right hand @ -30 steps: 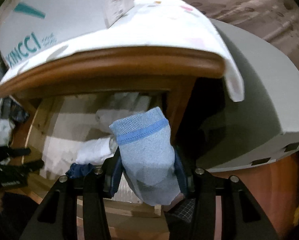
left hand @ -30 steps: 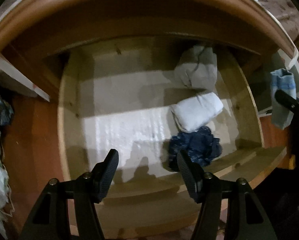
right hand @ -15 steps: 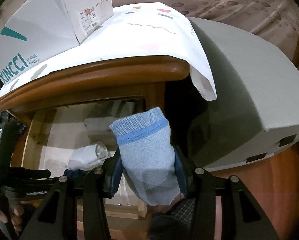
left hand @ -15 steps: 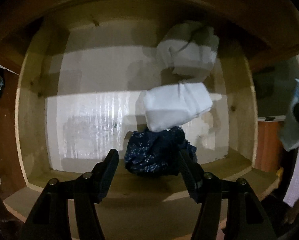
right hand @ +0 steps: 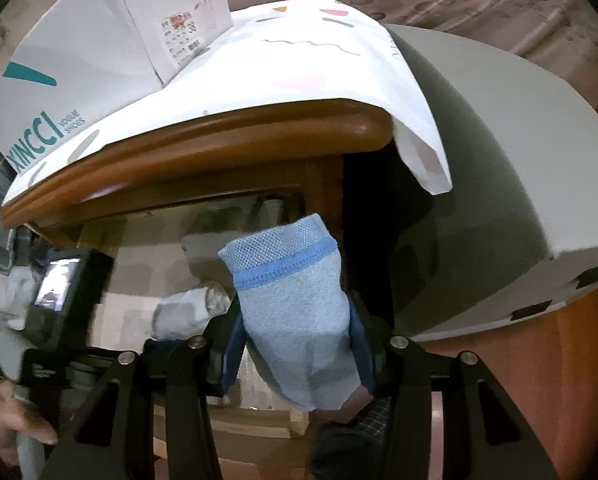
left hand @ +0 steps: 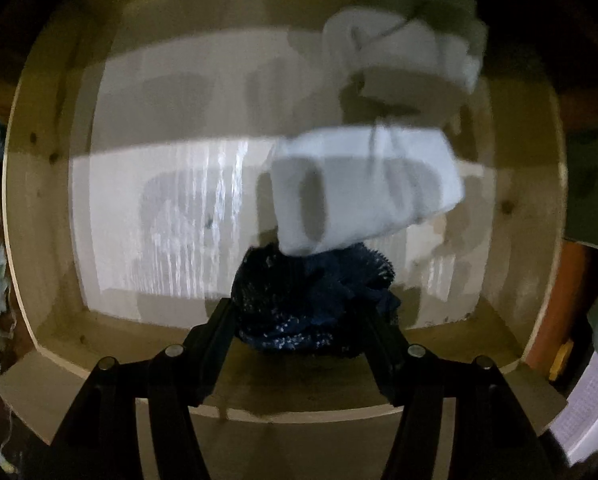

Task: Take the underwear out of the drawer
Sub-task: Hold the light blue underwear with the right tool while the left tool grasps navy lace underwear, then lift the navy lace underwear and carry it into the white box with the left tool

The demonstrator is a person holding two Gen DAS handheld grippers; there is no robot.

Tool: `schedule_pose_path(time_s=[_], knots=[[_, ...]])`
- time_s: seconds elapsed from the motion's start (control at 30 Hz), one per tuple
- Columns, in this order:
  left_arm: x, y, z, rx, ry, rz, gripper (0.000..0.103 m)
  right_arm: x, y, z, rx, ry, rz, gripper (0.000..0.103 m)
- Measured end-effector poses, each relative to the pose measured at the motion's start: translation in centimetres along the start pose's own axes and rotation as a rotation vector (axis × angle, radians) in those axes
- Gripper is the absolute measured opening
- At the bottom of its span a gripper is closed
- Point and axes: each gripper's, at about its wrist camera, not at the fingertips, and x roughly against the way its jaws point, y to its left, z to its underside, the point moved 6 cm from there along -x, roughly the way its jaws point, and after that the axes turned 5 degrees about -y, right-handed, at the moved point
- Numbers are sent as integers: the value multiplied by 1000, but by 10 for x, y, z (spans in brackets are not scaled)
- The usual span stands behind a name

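Note:
In the left wrist view the open wooden drawer [left hand: 47, 208] holds three bundles along its right side: a dark blue speckled underwear [left hand: 311, 300] at the front, a white rolled one [left hand: 363, 188] behind it, a pale grey one [left hand: 411, 52] at the back. My left gripper [left hand: 299, 320] is open, its fingers on either side of the dark blue bundle. In the right wrist view my right gripper [right hand: 295, 340] is shut on a light blue underwear [right hand: 295, 304], held up in front of the drawer's right end.
A brown wooden cabinet top [right hand: 219, 148] overhangs the drawer, covered by a white cloth [right hand: 307, 64] with a white shoe box [right hand: 99, 52] on it. A grey curved object [right hand: 499, 184] stands to the right. The left gripper's camera body [right hand: 59, 296] shows at left.
My left gripper has moved forward into the drawer until its fingers straddle the dark blue bundle. My right gripper has drawn back and up slightly, still holding the light blue underwear.

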Motion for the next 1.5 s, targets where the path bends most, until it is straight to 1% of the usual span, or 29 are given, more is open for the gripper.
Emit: schedule_pose_path(time_s=[0.1,0.2,0.23,0.3,0.4,0.5,0.6,0.8,0.97,1.03,1.17,1.33,1.37,1.5], knots=[[-8,-2,0,15,57,-19,63,0,1,0,-2,1,-13,44],[-16,-6,-2,-5,85,-34,62,0,2,1,-7,7,-26,44],[-17,-7,-3,-9,82,-35,60,-1,2,1,-8,11,-31,44],[-19,-8,-3,-6,81,-15,50,-1,2,1,-13,13,-39,44],[-18,-8,-3,-17,58,-1,40,-2,2,1,-20,14,-46,44],[-14,-2,5,-32,26,15,33,-3,2,0,-21,18,-48,44],[-8,10,11,-22,3,39,30,-4,3,1,-20,19,-51,44],[7,30,22,-20,-48,78,28,-8,7,2,-7,32,-46,44],[34,42,31,-45,-117,99,28,-10,15,4,19,39,-55,44],[46,48,34,-59,-163,105,28,-12,18,6,25,44,-58,44],[73,59,44,-91,-244,81,28,-14,19,7,34,48,-55,44],[105,63,41,-123,-321,69,28,-16,19,9,35,60,-52,44],[111,65,39,-132,-342,61,28,-17,20,10,36,61,-52,44],[145,78,49,-204,-443,0,28,-19,21,11,47,72,-49,44]])
